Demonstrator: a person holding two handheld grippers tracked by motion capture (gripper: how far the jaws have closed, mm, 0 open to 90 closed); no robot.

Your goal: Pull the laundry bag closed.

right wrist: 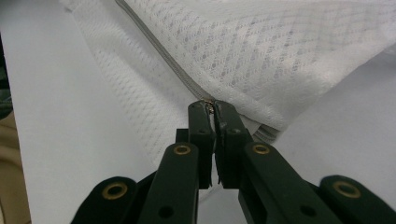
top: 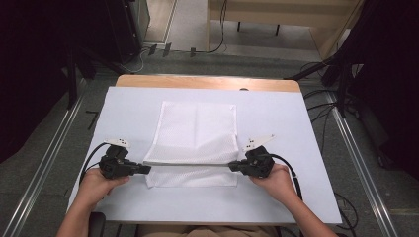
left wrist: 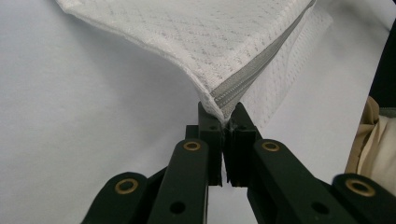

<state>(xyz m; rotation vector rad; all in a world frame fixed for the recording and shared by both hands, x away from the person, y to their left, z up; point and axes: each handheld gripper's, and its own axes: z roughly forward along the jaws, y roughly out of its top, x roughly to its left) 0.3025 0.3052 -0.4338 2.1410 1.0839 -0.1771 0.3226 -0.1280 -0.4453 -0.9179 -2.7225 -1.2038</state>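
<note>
Stretching between left tool (top: 144, 169) and right tool (top: 232, 167), mesh bag (top: 195, 133).

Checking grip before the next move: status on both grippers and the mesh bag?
Left gripper shut on mesh bag, at zipper corner. Right gripper shut on the opposite zipper end. Zipper edge lifted, stretched between them. Nothing in the way on the table.

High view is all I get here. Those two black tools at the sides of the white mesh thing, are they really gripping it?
Observer: Yes. The left gripper has its fingers shut on a corner of the mesh bag.
Operator: What's the grey line between the tools?
Observer: A zipper; its grey tape runs right into that pinched corner.
Operator: And the other tool?
Observer: The right gripper is shut on the zipper's other end, where a small metal piece shows between the tips.
</note>
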